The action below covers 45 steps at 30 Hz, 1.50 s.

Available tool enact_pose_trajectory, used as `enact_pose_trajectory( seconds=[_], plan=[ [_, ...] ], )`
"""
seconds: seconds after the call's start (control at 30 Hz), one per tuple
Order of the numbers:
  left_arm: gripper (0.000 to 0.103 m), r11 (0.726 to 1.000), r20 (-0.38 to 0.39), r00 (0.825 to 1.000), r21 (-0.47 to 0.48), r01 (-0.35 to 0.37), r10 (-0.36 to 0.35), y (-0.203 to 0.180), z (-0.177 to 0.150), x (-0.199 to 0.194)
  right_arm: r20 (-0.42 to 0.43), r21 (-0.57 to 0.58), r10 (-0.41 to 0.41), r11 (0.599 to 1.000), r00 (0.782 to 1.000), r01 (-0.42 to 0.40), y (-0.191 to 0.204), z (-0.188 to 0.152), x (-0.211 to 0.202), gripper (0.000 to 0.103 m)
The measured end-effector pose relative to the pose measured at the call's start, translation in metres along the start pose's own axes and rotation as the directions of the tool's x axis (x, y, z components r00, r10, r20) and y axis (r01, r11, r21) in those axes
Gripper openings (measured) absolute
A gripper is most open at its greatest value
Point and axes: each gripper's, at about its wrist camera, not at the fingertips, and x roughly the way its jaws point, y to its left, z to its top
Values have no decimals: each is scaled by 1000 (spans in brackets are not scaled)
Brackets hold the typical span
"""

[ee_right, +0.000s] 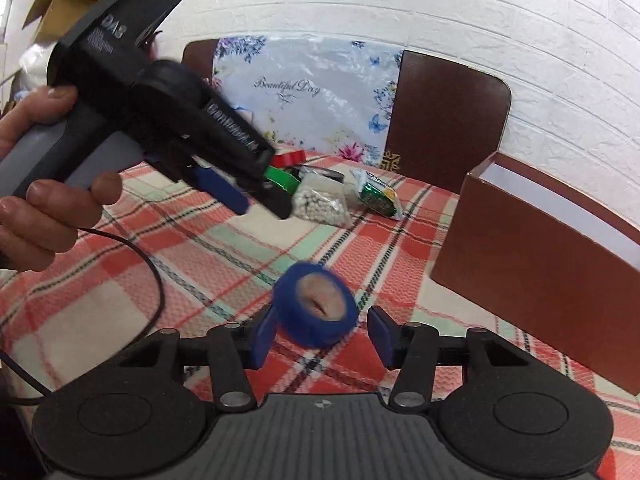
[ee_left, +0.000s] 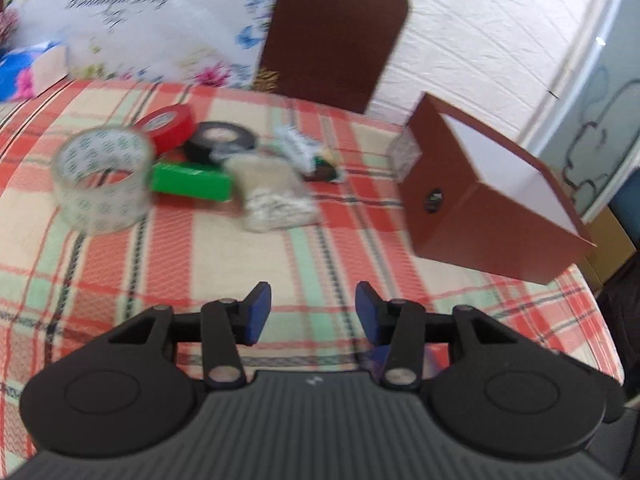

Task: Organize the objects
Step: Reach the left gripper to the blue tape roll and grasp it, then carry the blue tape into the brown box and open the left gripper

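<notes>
I read "Beautiful Day" in flowing script on the floral plastic bag (ee_right: 304, 92) propped against the wall behind the table, and it shows in both wrist views. On the left gripper (ee_right: 264, 204) I make out the letters "DAS" in white; the other print on its body is too blurred for me to read

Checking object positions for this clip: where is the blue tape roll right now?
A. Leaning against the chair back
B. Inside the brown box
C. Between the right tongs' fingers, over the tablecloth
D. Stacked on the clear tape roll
C: in the right wrist view the blue tape roll sits between the spread fingers of the right tongs, above the plaid tablecloth, clear of the brown box.
</notes>
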Motion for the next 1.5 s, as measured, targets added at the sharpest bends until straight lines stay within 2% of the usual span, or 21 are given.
enact_pose_trajectory(
  seconds=[0.07,0.17,0.33,0.43,0.47,0.53,0.57,0.63,0.7,0.8,0.87,1.0,1.13,1.3,1.37,1.4,1.5],
  plan=[
    [49,999,-5,1000,36,19,-19,-16,1,-3,0,23,9,1000,1000,-9,-2,0,1,51],
    [49,996,-34,999,84,5,-3,-29,-2,-1,-19,85,24,996,1000,-22,-12,0,6,52],
    [48,997,-150,988,59,58,-48,-26,-15,5,-46,124,54,991,997,-48,-13,-2,16,58],
    [47,995,-202,978,75,60,-44,-28,-24,15,-70,115,77,991,995,-68,-10,0,25,62],
    [43,996,-226,973,73,59,-41,-28,-27,21,-88,112,86,991,992,-76,-9,2,30,62],
    [26,996,-250,967,50,73,-59,-29,-30,29,-112,112,97,990,989,-84,-7,4,41,62],
    [21,996,-256,965,51,69,-54,-29,-30,32,-108,117,101,989,989,-89,-7,6,44,59],
    [19,996,-254,966,55,70,-54,-32,-28,32,-103,129,103,988,989,-89,-8,9,47,58],
    [19,994,-233,971,75,77,-58,-39,-19,28,-62,124,70,990,996,-62,-9,11,42,58],
    [19,985,-178,980,130,110,-86,-61,4,22,41,83,-32,996,999,29,-15,17,28,58],
    [19,975,-140,985,179,129,-104,-84,22,23,103,55,-122,992,987,117,-23,25,20,58],
    [19,950,-80,986,265,164,-147,-131,59,37,176,48,-268,964,947,263,-58,39,15,58],
    [19,929,-60,982,316,190,-180,-173,86,65,182,130,-345,936,921,326,-106,48,19,58],
    [20,923,-75,982,336,187,-172,-199,98,106,135,196,-387,913,912,358,-151,45,40,58],
    [25,929,-94,986,332,162,-138,-203,97,122,135,221,-393,907,909,359,-159,41,46,61],
    [31,933,-97,988,329,147,-121,-204,94,126,134,236,-402,901,906,364,-160,40,46,63],
    [37,937,-70,990,321,142,-126,-199,89,118,148,237,-412,897,899,372,-154,36,42,60]
  ],
)
